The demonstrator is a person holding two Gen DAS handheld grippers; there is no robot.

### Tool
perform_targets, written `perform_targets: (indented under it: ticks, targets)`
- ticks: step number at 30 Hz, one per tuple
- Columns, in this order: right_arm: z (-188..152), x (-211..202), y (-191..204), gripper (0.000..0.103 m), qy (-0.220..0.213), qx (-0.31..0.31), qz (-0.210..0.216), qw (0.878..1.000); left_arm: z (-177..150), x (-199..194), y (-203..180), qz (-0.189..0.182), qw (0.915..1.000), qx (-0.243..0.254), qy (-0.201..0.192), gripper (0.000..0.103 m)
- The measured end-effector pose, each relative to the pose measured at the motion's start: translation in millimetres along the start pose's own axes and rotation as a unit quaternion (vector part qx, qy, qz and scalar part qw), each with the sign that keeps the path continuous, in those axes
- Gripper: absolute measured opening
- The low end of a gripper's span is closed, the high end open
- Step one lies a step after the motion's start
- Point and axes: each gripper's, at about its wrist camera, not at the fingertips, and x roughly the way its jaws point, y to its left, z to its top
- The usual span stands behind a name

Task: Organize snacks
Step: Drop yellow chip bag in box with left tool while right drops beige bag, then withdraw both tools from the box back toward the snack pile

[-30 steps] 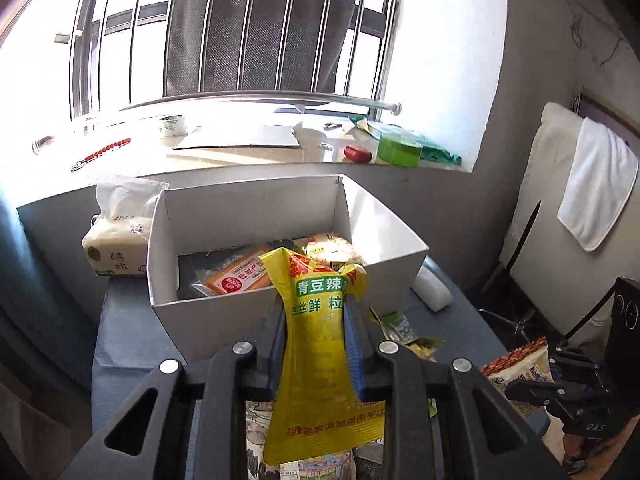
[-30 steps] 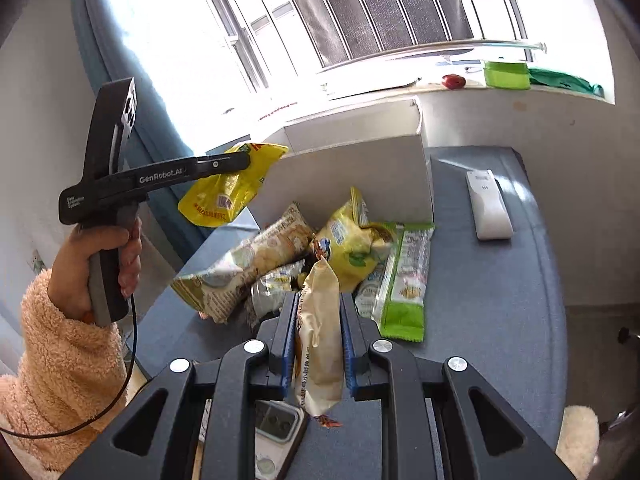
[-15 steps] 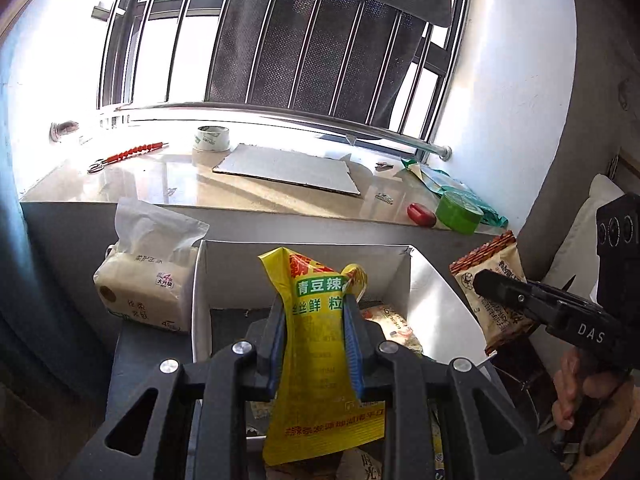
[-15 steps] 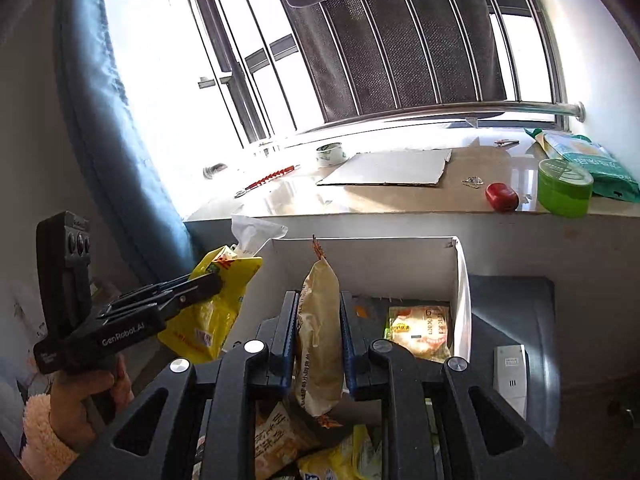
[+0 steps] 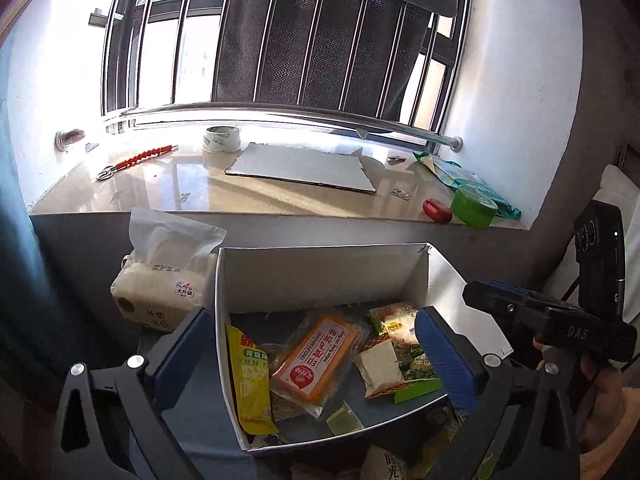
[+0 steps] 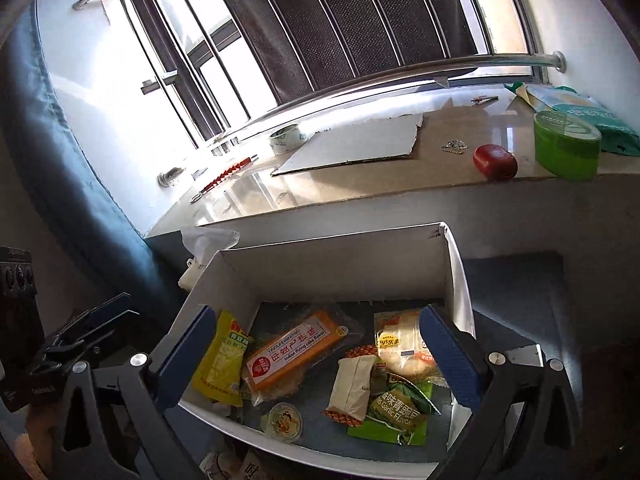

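Observation:
A white cardboard box (image 5: 320, 272) (image 6: 332, 268) stands on the dark table under the window sill. In it lie a yellow snack bag (image 5: 250, 384) (image 6: 222, 360) by the left wall, an orange flying-cake pack (image 5: 316, 354) (image 6: 290, 350), a beige snack packet (image 5: 380, 366) (image 6: 352, 384), a green pea bag (image 6: 400, 408) and other packs. My left gripper (image 5: 316, 360) is open and empty above the box. My right gripper (image 6: 316, 360) is also open and empty above it. The right gripper's body (image 5: 552, 320) shows at the left wrist view's right edge.
A tissue pack (image 5: 160, 280) stands left of the box. On the sill lie a cardboard sheet (image 5: 300, 168), a tape roll (image 5: 221, 139), a red object (image 5: 437, 211) and a green tub (image 5: 474, 205). More snack packs (image 6: 236, 468) lie in front of the box.
Both grippers have opened over the box. The yellow bag dropped from the left one and the beige packet from the right one; both now lie inside the box.

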Motion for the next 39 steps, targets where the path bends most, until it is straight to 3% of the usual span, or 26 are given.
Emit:
perform_targets:
  ticks: [7, 11, 17, 19, 23, 30, 36, 39]
  targets:
    - [-9, -34, 7, 0.103, -0.021, -0.002, 0.027, 0.999, -9, -48, -15, -0.004, 0.9993, 0.023, -0.028, 0.103]
    - [-23, -71, 16, 0.103, -0.055, -0.026, 0.039, 0.997, -22, -83, -24, -0.009, 0.9982, 0.034, -0.049, 0.103]
    - [-66, -124, 31, 0.103, -0.089, -0.066, 0.011, 0.994, -68, -131, -40, -0.038, 0.996, 0.048, -0.065, 0.103]
    - [-91, -137, 31, 0.103, -0.094, -0.07, 0.012, 0.993, -91, -137, -43, -0.037, 0.997, 0.044, -0.053, 0.103]
    - [-138, -153, 23, 0.103, -0.086, -0.055, 0.008, 0.995, -140, -144, -47, -0.047, 0.9982, 0.029, -0.023, 0.103]
    - [-214, -171, 17, 0.103, -0.065, -0.06, -0.027, 0.996, -206, -158, -59, -0.073, 0.9973, -0.005, -0.012, 0.103]
    - [-255, -171, 16, 0.103, -0.038, -0.07, -0.054, 0.995, -227, -152, -70, -0.069, 0.9976, -0.002, 0.002, 0.103]
    - [-257, -162, 12, 0.103, -0.027, -0.052, -0.033, 0.998, -230, -149, -74, -0.071, 0.9975, 0.005, 0.006, 0.103]
